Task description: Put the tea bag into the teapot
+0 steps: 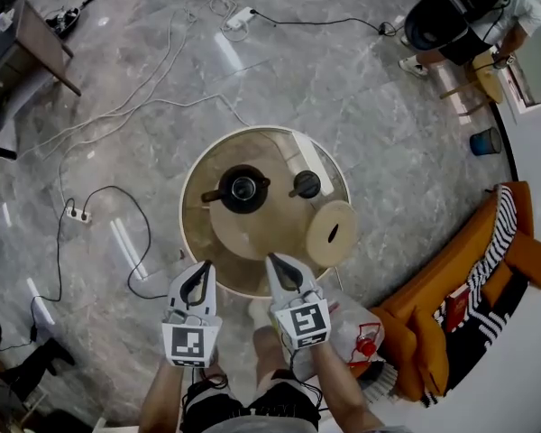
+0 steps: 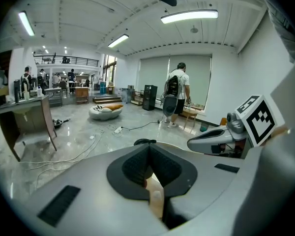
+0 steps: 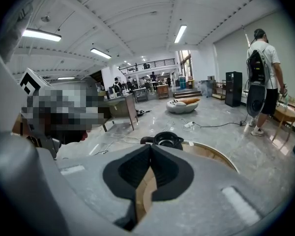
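Standing uncovered on a round glass-topped table with a pale rim [image 1: 183, 207], the black teapot [image 1: 243, 188] shows its dark open mouth to the head view. The tea bag cannot be made out in any view.

- Small black round lid [image 1: 305, 184]: on the tabletop just to the right of the teapot, apart from it.
- Pale wooden disc with a short slot [image 1: 332, 233]: right of the teapot and nearer the person, overlapping the table's edge.
- Left gripper [image 1: 199, 271]: at the table's near edge, on the person's side of the teapot, slightly left of it. Jaws together, nothing between the pads.
- Right gripper [image 1: 278, 267]: at the same near edge, slightly right of the teapot. Jaws closed on each other, holding nothing. The teapot appears just beyond its tips in the right gripper view.
- Clear plastic bag with red parts [image 1: 359, 334]: on the grey marble floor, beyond the right gripper from the teapot.
- Orange sofa with striped cushion [image 1: 460, 273]: well to the right of the teapot.
- White power strip with cables [image 1: 239, 16]: on the floor far beyond the teapot.
- Person with a black backpack [image 1: 455, 16]: far beyond the teapot, to the right.
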Demonstrator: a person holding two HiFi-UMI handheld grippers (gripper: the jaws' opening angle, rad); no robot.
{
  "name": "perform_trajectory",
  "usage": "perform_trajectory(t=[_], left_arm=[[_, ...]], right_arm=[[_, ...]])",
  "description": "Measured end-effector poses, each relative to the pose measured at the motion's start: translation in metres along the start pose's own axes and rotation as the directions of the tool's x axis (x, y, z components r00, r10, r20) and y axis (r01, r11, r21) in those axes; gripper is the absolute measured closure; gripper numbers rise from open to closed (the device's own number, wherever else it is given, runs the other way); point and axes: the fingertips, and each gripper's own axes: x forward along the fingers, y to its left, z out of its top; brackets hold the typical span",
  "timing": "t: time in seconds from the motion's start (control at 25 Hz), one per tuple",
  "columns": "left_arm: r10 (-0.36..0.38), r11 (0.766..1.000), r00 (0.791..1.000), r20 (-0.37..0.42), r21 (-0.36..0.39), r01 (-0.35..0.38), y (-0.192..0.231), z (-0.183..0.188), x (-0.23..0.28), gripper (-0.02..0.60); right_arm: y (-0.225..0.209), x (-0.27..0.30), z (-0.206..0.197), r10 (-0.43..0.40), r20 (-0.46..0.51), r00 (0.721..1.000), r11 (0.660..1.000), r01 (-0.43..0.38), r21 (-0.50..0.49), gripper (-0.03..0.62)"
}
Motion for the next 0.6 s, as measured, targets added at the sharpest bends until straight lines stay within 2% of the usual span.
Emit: perform_trajectory(t=[0.32,0.48,0.6], left_arm=[[0.0,0.996,0.998,-0.06,-0.083,-0.005,0.004,-0.059,0.041,0.566],[-0.007,0.998,0.997,-0.073,-0.061,0.003,0.008,-0.091,0.06,0.566],[-0.004,0.996,0.996,-0.09,-0.093,-0.004,0.009,-0.108,0.074,0.566]], right_arm=[[-0.008,0.043,-0.057,0.025,-0.044,0.999,1.0,-0.025,0.005,0.594],[-0.011,0.064,-0.087,0.038,-0.071,0.997,0.999,-0.038,0.009,0.594],[-0.017,0.077,-0.108,0.045,-0.084,0.995,0.999,-0.045,0.002,0.594]])
